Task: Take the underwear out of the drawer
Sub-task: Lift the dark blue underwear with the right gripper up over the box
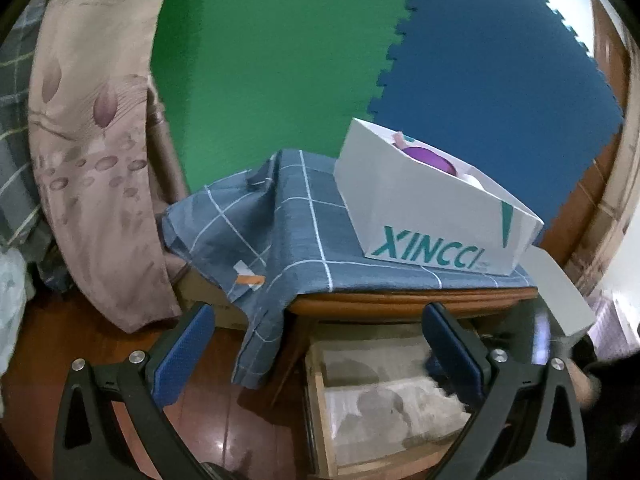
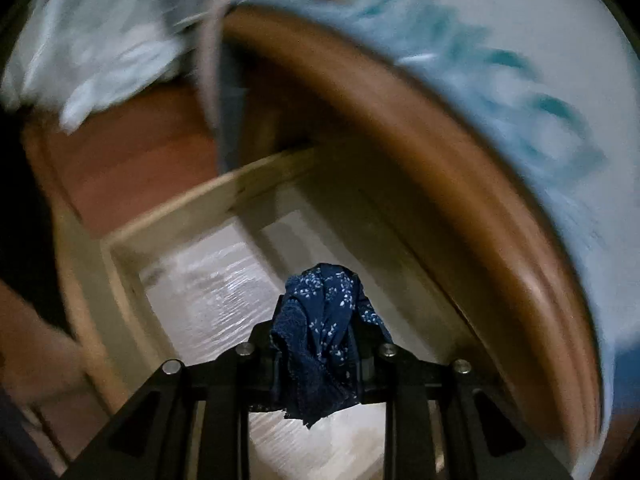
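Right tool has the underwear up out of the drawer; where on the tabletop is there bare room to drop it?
Free: the checked cloth left of the white box, up to its rumpled back corner. The right end is crowded by the box and its flap. The underwear hangs over the open drawer.

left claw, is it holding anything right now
No, the left claw stands open with nothing between its blue pads, only the open drawer and floor beyond.
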A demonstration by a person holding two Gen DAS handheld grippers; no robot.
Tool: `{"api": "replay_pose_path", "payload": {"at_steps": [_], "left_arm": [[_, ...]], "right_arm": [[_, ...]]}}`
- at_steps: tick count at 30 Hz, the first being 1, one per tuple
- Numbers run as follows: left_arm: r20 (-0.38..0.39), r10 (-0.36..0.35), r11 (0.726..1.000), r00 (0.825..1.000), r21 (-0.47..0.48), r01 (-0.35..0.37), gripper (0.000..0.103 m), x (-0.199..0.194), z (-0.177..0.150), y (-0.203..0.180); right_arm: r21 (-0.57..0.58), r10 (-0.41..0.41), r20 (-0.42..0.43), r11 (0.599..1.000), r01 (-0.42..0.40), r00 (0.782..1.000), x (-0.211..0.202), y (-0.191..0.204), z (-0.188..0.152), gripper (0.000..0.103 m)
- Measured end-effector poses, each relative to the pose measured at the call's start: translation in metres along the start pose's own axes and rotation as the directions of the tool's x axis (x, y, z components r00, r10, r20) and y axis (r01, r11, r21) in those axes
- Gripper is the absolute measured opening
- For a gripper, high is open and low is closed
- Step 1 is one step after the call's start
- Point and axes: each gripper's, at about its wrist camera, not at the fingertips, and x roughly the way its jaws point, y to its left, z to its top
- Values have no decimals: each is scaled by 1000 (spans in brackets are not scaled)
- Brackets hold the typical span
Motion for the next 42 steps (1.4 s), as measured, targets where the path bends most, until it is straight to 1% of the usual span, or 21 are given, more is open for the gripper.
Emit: {"api": "replay_pose_path", "payload": {"at_steps": [1, 2, 4, 6, 7, 9, 12, 14, 17, 19, 24, 28, 33, 37, 42], "left_arm": [[1, 8, 1000, 1000, -4, -8, 102, 0, 0, 1], [2, 17, 1000, 1000, -5, -17, 102, 1, 0, 1], [4, 26, 1000, 1000, -5, -26, 102, 1, 0, 0], [-3, 36, 999, 999, -5, -36, 102, 3, 0, -1], [-9, 43, 999, 999, -3, -43, 102, 5, -1, -2], [-29, 51, 999, 998, 3, -51, 102, 9, -2, -3], [-49, 61, 998, 997, 22, -60, 102, 12, -4, -5], [-51, 78, 996, 996, 34, -77, 102, 11, -5, -5], [-55, 91, 995, 994, 31, -90, 102, 11, -6, -4], [-60, 98, 995, 993, 28, -96, 102, 12, -7, -3], [-70, 104, 994, 992, 35, -102, 102, 13, -7, -3], [-76, 105, 994, 991, 42, -102, 102, 14, -8, -3], [-86, 113, 993, 990, 55, -108, 102, 14, -11, -2], [-85, 103, 994, 991, 49, -99, 102, 12, -10, -1], [-93, 104, 994, 990, 49, -100, 102, 13, -10, 0]], "right_arm": [[63, -3, 8, 998, 3, 1000, -11, -3, -2, 25], [135, -26, 9, 991, 24, 1000, -24, -7, 2, 25], [220, -59, 0, 974, 58, 998, -34, -11, -5, 25], [314, -67, -17, 947, 69, 998, -38, -14, -14, 25], [333, -73, -27, 940, 78, 997, -40, -15, -16, 25], [330, -126, -64, 934, 140, 990, -37, -12, -22, 25], [400, -133, -101, 902, 163, 986, -43, -19, -38, 25], [424, -158, -121, 885, 194, 980, -51, -25, -48, 25], [461, -165, -132, 863, 208, 977, -56, -30, -53, 25], [485, -168, -123, 850, 207, 978, -65, -35, -54, 25], [497, -227, -89, 834, 240, 970, -89, -40, -46, 25], [522, -249, -70, 816, 249, 966, -110, -43, -42, 25], [523, -258, -40, 818, 241, 965, -130, -39, -33, 25], [523, -268, -17, 819, 237, 963, -145, -36, -26, 25], [532, -272, 2, 815, 229, 962, -156, -36, -21, 25]]}}
